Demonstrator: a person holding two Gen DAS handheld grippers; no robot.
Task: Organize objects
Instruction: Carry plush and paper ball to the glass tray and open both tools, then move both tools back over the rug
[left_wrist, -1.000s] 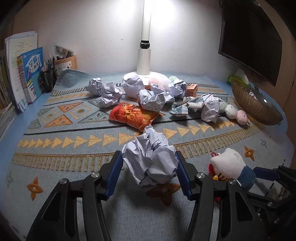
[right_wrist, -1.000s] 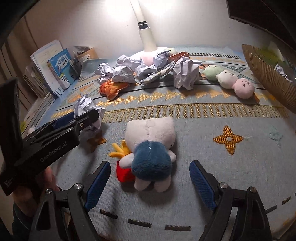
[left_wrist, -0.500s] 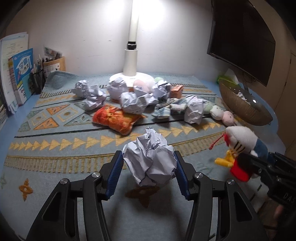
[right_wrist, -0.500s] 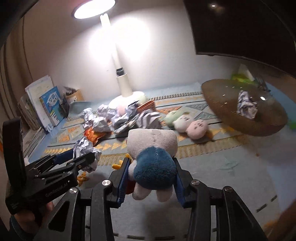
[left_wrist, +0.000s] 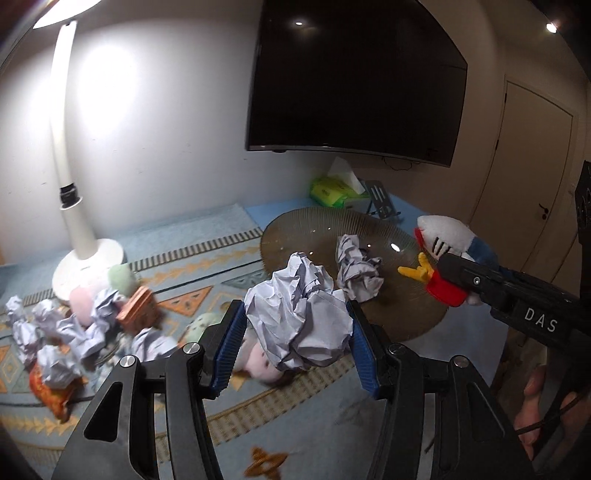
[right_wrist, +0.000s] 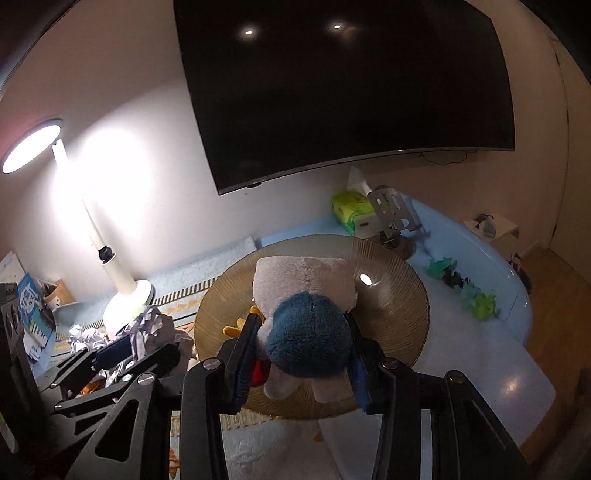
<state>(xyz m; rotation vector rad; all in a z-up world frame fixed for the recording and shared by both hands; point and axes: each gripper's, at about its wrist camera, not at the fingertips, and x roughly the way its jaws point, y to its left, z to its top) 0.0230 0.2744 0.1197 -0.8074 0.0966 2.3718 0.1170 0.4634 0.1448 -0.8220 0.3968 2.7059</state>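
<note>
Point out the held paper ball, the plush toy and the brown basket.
paper ball (left_wrist: 299, 317), left wrist view, crumpled middle.
plush toy (right_wrist: 308, 339), right wrist view, blue body.
brown basket (right_wrist: 399, 314), right wrist view, bare ribbed inside.

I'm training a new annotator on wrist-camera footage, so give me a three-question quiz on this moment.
1. True or false: the left gripper is shut on a crumpled paper ball.
2. What does the right gripper hold? A) a snack bag B) a plush toy C) a book
3. Fill in: one paper ball already lies in the brown ____.

Key:
1. True; its blue fingers press both sides of the ball.
2. B; the plush toy, white with a blue part, sits between the fingers above the dish.
3. dish.
</note>
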